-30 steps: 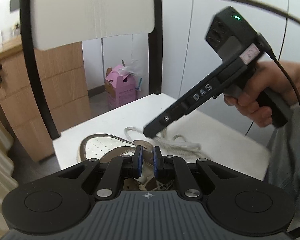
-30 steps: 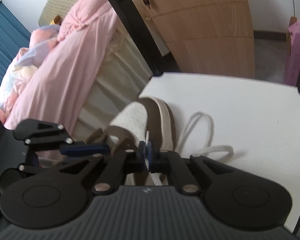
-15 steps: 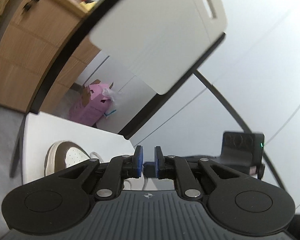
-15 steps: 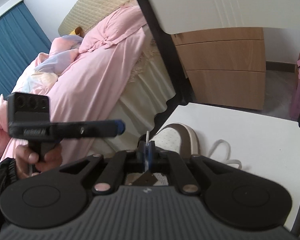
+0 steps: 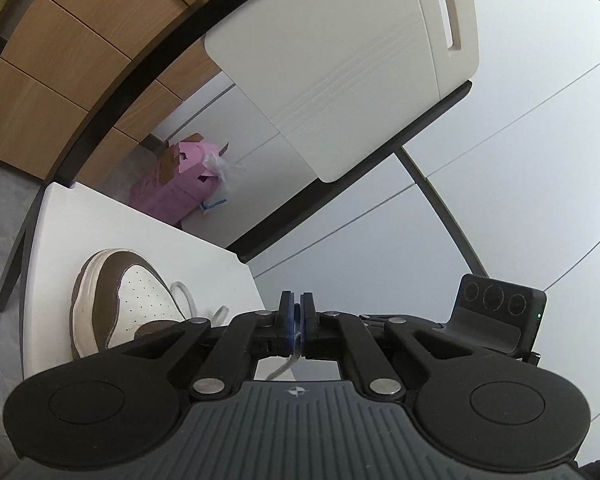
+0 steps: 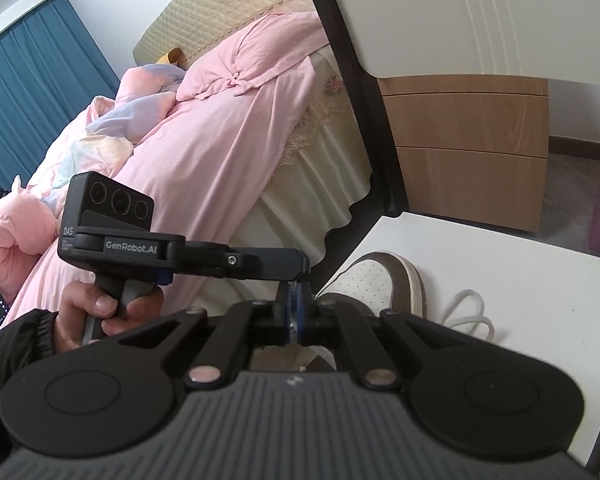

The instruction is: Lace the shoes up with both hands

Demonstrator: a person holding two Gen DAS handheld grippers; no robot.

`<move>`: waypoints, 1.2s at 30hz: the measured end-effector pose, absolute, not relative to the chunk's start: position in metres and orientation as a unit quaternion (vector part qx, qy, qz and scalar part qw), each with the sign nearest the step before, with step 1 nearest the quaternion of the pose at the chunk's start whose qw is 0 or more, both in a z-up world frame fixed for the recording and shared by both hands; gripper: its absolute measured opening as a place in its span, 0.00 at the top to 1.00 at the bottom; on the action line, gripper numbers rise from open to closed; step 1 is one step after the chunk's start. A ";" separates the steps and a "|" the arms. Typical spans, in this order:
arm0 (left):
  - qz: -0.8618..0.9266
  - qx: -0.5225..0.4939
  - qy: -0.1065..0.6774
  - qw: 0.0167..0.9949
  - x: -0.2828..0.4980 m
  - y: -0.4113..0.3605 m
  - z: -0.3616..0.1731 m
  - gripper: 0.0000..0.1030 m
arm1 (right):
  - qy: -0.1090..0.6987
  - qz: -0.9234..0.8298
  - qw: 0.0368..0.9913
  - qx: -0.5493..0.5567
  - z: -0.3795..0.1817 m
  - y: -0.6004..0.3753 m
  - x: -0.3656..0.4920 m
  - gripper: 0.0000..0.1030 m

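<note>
Both grippers' jaws clamp lace ends; shoe lies lengthwise, toe pointing away.

Supporting surface: white chair seat, smooth, rounded corners. One shoe, brown and white, rests directly on it, sole down, toe near the seat's edge. Loops of white lace lie on the seat just beside the shoe.

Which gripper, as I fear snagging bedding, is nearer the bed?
Left. The left gripper sits between the right gripper and the bed; the right gripper is above the shoe, farther off.
</note>
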State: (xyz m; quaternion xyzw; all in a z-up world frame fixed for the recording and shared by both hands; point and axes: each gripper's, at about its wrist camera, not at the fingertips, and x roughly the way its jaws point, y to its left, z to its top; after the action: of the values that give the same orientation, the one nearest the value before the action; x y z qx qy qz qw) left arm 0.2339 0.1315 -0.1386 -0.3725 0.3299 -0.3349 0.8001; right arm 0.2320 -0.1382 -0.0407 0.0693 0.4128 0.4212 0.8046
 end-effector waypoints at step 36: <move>-0.302 -0.477 0.291 0.772 0.235 0.155 -0.148 0.97 | 0.372 0.290 0.666 0.578 -0.122 -0.183 0.226 0.82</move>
State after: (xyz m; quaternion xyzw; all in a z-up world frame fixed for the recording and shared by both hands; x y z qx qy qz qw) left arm 0.2348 0.1550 -0.1480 -0.4773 0.2907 -0.3015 0.7725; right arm 0.2258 -0.1831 -0.1223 0.5782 0.3717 0.2896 0.6661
